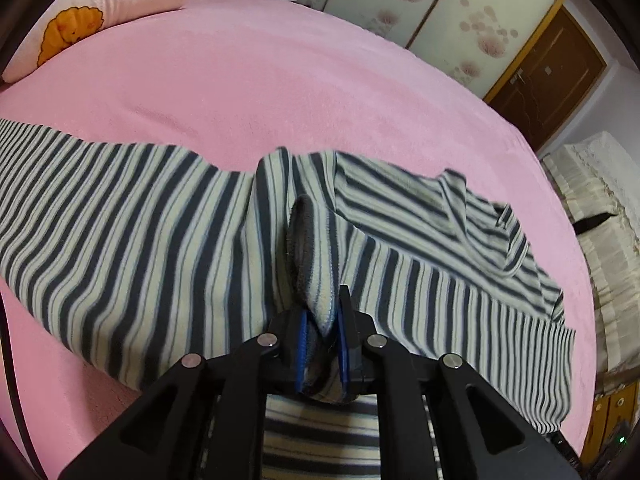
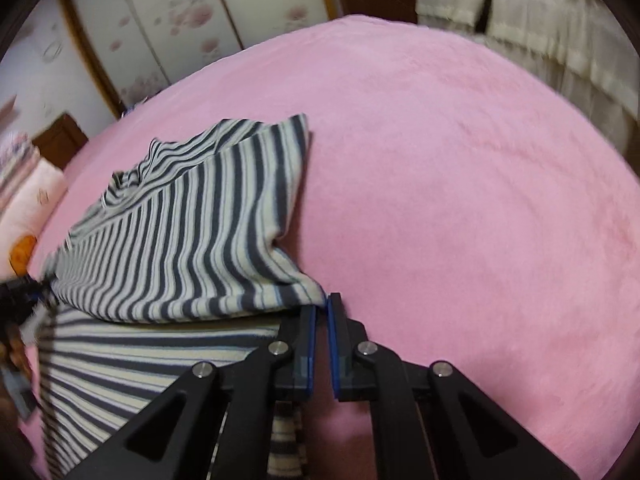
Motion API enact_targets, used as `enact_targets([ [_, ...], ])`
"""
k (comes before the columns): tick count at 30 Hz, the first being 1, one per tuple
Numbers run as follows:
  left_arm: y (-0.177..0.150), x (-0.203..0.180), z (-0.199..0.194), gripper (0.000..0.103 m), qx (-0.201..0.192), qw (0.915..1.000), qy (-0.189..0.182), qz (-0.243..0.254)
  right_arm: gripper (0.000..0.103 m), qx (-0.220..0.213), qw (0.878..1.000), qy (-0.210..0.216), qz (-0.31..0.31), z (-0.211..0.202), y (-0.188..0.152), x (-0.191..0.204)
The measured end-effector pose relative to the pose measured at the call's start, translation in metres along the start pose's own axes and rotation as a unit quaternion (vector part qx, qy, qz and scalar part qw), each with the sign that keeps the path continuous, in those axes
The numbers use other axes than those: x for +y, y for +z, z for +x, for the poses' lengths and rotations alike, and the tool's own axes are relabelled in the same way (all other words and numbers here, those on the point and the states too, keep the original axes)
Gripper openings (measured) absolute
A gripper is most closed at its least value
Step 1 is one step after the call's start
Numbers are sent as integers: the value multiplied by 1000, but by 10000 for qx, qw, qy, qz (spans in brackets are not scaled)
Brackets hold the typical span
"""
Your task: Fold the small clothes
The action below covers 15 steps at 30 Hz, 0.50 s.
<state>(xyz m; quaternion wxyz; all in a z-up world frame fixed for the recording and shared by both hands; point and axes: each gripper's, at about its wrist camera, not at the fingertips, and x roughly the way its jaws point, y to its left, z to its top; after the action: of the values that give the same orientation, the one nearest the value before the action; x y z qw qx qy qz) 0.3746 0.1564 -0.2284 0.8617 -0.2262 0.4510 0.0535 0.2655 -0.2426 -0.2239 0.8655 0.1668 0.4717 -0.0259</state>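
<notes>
A grey, white and dark striped garment (image 1: 132, 232) lies spread across the pink bed (image 1: 280, 92), with its collar towards the right. My left gripper (image 1: 323, 314) is shut on a raised fold of it, and the cloth bunches up between the blue pads (image 1: 301, 344). In the right wrist view the striped garment (image 2: 192, 224) has a folded upper layer whose near corner is drawn to a point. My right gripper (image 2: 322, 305) is shut on that corner at its very tips. Lower down, only a thin slit shows between its pads (image 2: 333, 344).
A pale pink pillow (image 1: 100, 12) with an orange print lies at the bed's far left. Floral sliding wardrobe doors (image 1: 440, 12) and a wooden door (image 1: 552, 76) stand behind. Cream covered furniture (image 1: 600, 220) flanks the bed's right edge. Pink sheet (image 2: 460, 200) spreads right of the garment.
</notes>
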Motion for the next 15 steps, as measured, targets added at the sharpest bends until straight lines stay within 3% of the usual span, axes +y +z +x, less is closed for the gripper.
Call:
enact_targets([
  [5, 1, -1, 1, 20, 45, 9999, -154, 41, 13, 154, 9997, 212, 8, -23, 3, -13],
  [10, 2, -7, 2, 26, 81, 9992, -247, 296, 47, -165, 9991, 377, -96, -51, 30, -13],
  [15, 2, -7, 6, 26, 111, 9988, -369, 298, 47, 62, 9985, 489, -249, -8, 90, 8],
])
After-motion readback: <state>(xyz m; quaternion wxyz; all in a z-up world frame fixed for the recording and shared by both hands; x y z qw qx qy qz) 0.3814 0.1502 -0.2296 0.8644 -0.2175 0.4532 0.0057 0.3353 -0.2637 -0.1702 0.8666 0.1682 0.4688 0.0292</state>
